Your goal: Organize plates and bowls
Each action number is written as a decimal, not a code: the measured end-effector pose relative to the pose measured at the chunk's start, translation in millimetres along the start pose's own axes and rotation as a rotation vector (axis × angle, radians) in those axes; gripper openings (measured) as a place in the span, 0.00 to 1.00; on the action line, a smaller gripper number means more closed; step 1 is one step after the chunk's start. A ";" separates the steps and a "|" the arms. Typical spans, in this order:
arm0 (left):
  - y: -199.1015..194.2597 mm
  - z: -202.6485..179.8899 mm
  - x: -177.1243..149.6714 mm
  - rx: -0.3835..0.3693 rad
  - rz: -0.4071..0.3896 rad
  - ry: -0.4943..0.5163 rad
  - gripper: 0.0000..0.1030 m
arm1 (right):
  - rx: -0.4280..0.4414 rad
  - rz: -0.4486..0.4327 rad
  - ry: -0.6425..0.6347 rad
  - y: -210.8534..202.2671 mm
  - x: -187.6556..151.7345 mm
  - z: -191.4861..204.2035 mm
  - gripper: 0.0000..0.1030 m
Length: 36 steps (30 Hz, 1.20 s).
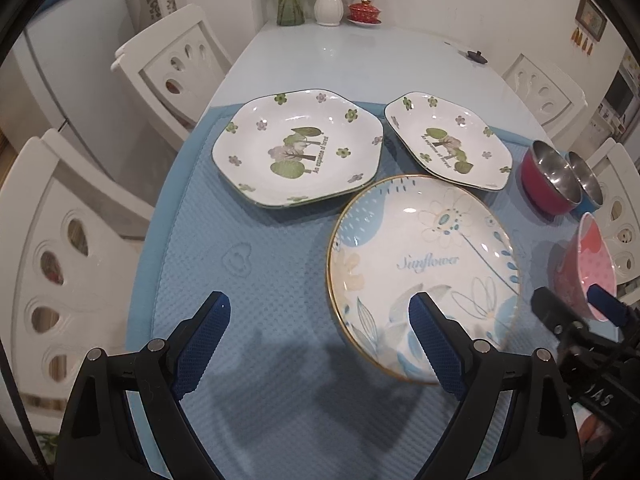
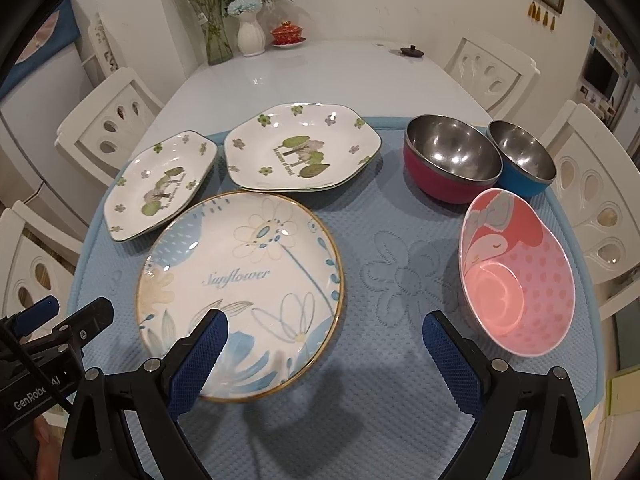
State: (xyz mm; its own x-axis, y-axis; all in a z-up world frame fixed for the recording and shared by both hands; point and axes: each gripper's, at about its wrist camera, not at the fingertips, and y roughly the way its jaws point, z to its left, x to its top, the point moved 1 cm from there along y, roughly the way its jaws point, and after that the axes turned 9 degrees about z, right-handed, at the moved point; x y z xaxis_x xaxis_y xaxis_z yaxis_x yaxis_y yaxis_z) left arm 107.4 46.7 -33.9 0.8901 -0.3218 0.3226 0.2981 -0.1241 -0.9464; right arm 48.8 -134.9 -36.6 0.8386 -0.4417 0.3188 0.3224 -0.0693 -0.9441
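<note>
Right wrist view shows the whole pink bowl (image 2: 518,276) just right of the spread, empty right hand-held gripper (image 2: 324,334); left wrist view crops it. Ahead of the equally spread, empty left hand-held gripper (image 1: 320,320) lies the Sunflower plate (image 1: 424,264).

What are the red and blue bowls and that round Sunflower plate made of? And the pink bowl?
Red bowl and blue bowl: bare steel-looking insides with dull mirror reflections, coloured matte shells, perhaps plastic or paint. Sunflower plate: glazed ceramic by its glossy highlights, with a gold-coloured rim. Pink bowl: glossy printed surface, ceramic or melamine; cannot tell.
</note>
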 end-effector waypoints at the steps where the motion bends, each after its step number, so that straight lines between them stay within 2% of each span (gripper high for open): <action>1: 4.3 0.0 2.4 -0.008 -0.004 0.008 0.88 | -0.006 0.001 0.000 3.3 1.8 -1.0 0.94; 7: 43.1 -6.3 16.7 -0.092 0.024 0.067 0.87 | -0.021 0.038 -0.011 35.8 16.6 -5.7 0.93; 8: 49.3 -6.9 18.0 -0.109 0.035 0.073 0.87 | -0.020 0.044 -0.014 40.9 18.7 -6.1 0.92; 10: 59.7 -6.7 20.9 -0.145 0.055 0.070 0.86 | -0.016 0.059 -0.020 51.7 23.9 -6.5 0.84; 13: 70.7 -5.6 23.3 -0.175 0.076 0.059 0.74 | -0.003 0.076 -0.020 64.3 31.3 -7.0 0.80; 15: 79.0 -5.5 23.8 -0.183 0.098 0.058 0.56 | 0.011 0.086 -0.012 71.1 35.7 -8.9 0.77; 18: 87.9 -4.4 24.1 -0.207 0.120 0.047 0.44 | 0.023 0.098 -0.009 80.0 40.4 -10.9 0.68; 21: 89.4 -5.4 24.4 -0.214 0.104 0.050 0.39 | 0.059 0.128 -0.007 90.5 41.5 -12.5 0.55; 22: 90.6 -5.6 25.7 -0.218 0.104 0.050 0.39 | 0.074 0.136 -0.005 93.9 41.9 -12.8 0.50; 28: 93.0 -6.9 27.5 -0.274 0.104 0.069 0.37 | 0.183 0.146 -0.013 100.3 41.2 -12.8 0.35; 31: 92.6 -11.3 27.3 -0.251 0.095 0.069 0.37 | 0.172 0.147 -0.045 98.1 40.2 -7.8 0.35; 36: 86.7 -3.2 22.9 -0.271 0.104 0.003 0.37 | 0.213 0.178 0.006 92.5 39.9 -10.3 0.35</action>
State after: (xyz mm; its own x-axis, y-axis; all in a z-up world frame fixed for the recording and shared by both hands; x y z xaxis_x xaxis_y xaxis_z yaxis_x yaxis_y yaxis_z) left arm 152.5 25.6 -108.5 0.9099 -0.3490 0.2241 0.1017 -0.3360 -0.9364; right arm 107.5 -168.1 -112.1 0.8879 -0.4355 0.1480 0.2555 0.1995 -0.9460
